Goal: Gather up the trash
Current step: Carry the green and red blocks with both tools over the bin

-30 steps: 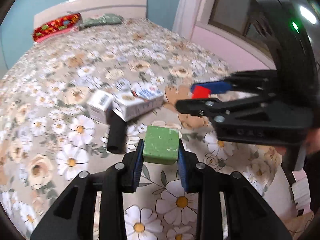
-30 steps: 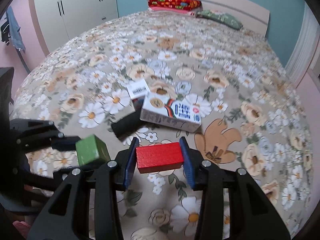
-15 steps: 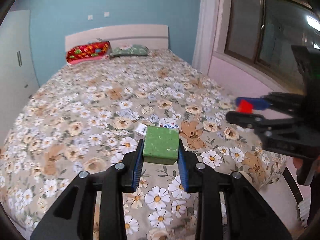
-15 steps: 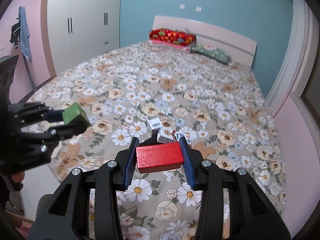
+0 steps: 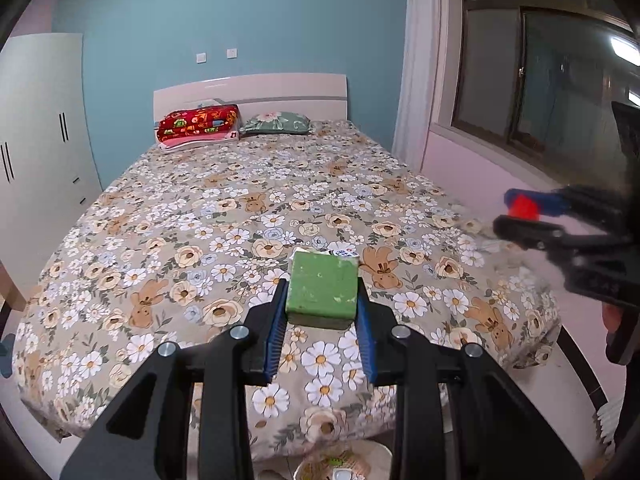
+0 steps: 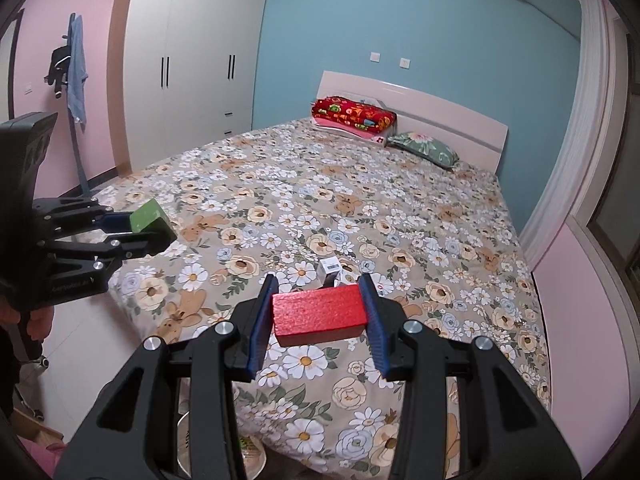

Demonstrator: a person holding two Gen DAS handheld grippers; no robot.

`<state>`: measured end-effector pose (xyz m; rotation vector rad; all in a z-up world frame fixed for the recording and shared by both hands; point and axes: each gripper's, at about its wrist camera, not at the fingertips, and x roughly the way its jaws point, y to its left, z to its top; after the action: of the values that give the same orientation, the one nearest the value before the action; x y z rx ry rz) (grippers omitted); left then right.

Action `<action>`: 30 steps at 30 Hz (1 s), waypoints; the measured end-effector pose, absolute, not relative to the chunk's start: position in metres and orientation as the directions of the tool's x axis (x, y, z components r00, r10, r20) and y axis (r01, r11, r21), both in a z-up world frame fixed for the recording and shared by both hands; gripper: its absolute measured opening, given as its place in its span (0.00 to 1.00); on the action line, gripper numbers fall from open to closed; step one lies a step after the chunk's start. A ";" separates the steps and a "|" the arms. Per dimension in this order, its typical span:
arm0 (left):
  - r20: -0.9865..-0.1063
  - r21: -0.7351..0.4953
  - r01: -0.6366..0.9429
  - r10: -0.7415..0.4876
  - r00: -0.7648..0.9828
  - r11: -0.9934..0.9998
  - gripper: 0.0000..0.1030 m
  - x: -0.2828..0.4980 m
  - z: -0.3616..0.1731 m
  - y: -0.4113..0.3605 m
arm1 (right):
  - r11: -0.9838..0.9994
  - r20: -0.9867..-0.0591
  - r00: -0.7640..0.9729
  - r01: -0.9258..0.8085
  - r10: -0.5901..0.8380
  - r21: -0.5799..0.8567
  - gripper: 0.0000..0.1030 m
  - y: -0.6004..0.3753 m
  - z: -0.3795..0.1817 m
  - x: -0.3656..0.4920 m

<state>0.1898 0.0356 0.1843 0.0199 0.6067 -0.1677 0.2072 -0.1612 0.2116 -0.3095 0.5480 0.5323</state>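
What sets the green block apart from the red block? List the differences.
Colour: the green block is green with scuffed, chipped paint; the red block is an even red.
Shape: the green block looks nearly cubic; the red block is a longer, flatter bar.
Holder: the green block sits in the left gripper, the red block in the right gripper.
Both are clamped between blue-padded jaws, above the floral bed.

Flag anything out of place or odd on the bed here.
Small boxes lie loose mid-bed, litter on an otherwise made bed. The left gripper clamps a scuffed green block; the right gripper clamps a red block.
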 end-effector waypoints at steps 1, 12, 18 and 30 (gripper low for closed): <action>-0.568 -0.030 0.164 -0.152 0.809 0.986 0.33 0.185 0.184 0.036 | 0.819 -0.565 0.723 -0.557 0.397 -0.138 0.41 -0.162 0.212 0.200; -0.613 0.003 0.186 -0.145 0.777 0.983 0.33 0.139 0.155 0.036 | 0.794 -0.600 0.679 -0.596 0.423 -0.115 0.41 -0.162 0.179 0.164; -0.667 0.007 0.199 -0.144 0.731 0.980 0.33 0.135 0.115 0.036 | 0.779 -0.654 0.621 -0.623 0.433 -0.076 0.41 -0.155 0.131 0.165; -0.797 -0.027 0.203 -0.143 0.587 0.979 0.33 0.138 0.013 0.043 | 0.761 -0.774 0.486 -0.649 0.406 -0.008 0.41 -0.144 0.025 0.169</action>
<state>0.1378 0.0434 0.0130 0.0693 0.9222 -0.2019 0.1694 -0.1443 0.0253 -0.3193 0.8449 0.6548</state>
